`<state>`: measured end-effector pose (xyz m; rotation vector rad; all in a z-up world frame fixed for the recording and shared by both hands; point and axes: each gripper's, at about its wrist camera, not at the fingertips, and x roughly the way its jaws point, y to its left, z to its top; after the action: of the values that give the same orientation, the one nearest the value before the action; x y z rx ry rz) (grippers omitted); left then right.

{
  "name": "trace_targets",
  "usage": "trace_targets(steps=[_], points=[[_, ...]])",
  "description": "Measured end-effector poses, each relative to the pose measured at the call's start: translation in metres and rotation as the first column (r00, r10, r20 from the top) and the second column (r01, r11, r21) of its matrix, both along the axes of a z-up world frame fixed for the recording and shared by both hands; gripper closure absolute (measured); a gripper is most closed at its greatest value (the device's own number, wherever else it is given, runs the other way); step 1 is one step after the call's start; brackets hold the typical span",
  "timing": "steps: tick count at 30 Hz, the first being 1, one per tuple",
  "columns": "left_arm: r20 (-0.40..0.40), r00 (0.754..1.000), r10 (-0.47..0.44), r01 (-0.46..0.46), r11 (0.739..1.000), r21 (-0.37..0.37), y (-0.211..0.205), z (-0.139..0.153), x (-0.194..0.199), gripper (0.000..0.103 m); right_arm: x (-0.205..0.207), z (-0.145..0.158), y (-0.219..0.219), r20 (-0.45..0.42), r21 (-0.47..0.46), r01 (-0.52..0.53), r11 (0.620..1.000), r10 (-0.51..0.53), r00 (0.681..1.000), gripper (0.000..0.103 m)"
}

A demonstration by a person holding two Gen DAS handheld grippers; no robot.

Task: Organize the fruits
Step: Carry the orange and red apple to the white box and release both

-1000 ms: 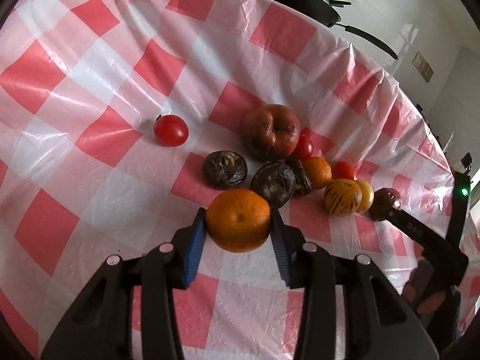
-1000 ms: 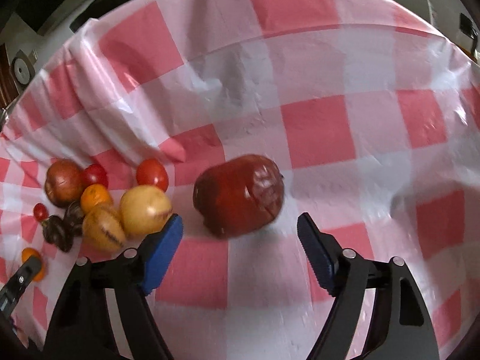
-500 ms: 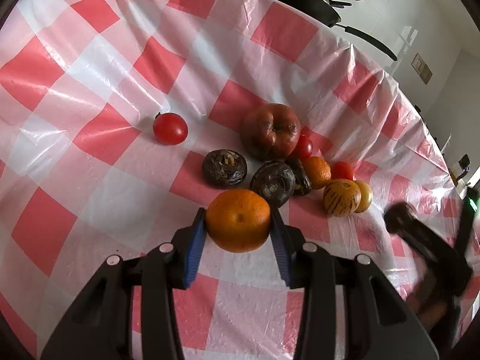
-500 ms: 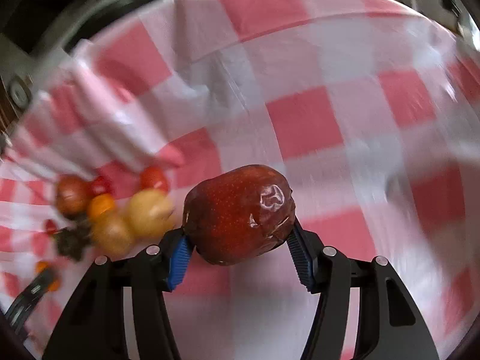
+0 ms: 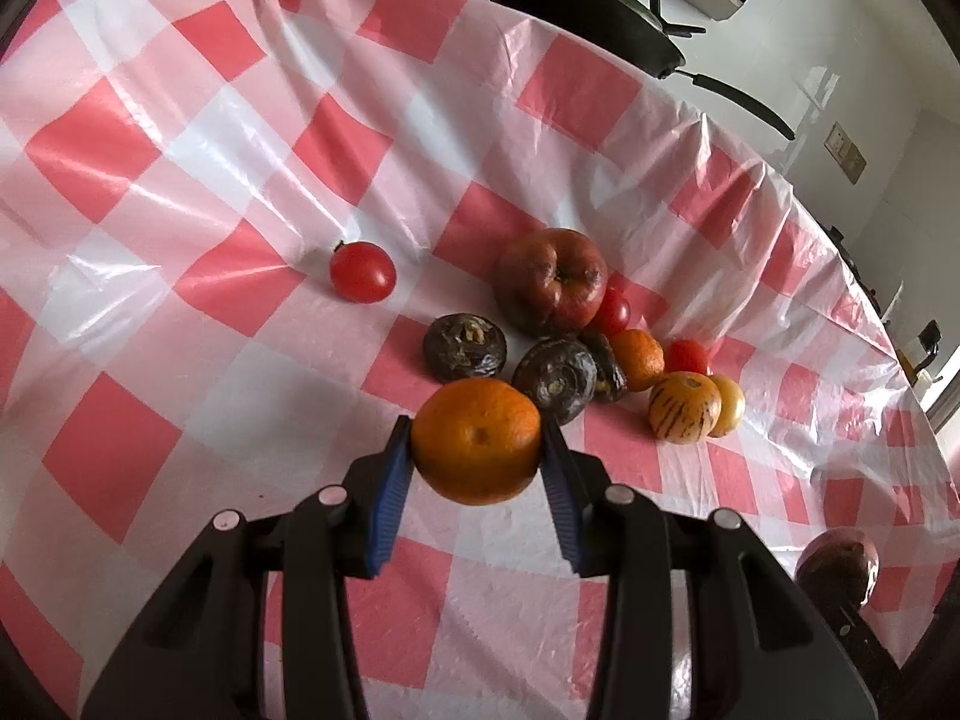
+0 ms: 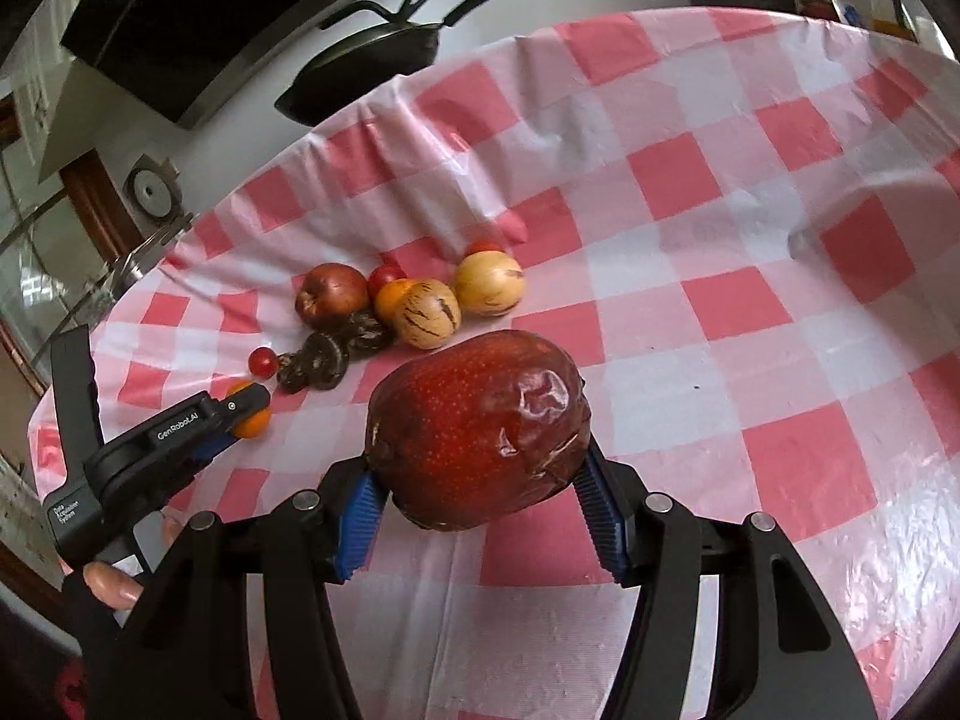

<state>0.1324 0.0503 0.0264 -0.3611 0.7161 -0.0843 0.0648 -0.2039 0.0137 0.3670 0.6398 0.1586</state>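
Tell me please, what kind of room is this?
Most likely a home kitchen. A black frying pan sits on a white counter behind the table, a dark range hood hangs above it, and a red-and-white checked plastic tablecloth covers the table holding the fruit.

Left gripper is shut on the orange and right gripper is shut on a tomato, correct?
Not quite. The right gripper is shut on a big red apple, not a tomato, as the right wrist view shows. The left gripper is shut on the orange.
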Motion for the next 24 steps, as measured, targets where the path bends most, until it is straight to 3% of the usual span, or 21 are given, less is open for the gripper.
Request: trace_targets(steps=[12,18,24], points=[[0.016,0.997,0.074,-0.074,0.997,-0.008,0.017,0.004,-0.045,0.061,0.000,-0.002,0.001,0.004,0.002,-0.017,1.000,0.017,1.000,0.046],[0.087,0.991,0.103,-0.099,0.994,-0.053,0.034,0.017,-0.104,0.061,-0.013,0.006,0.007,0.034,0.058,-0.055,0.997,0.053,0.998,0.046],[0.102,0.988,0.113,-0.101,0.988,-0.116,0.055,0.016,-0.179,0.061,-0.051,0.014,0.053,0.065,0.007,-0.187,0.982,0.186,0.980,0.046]])
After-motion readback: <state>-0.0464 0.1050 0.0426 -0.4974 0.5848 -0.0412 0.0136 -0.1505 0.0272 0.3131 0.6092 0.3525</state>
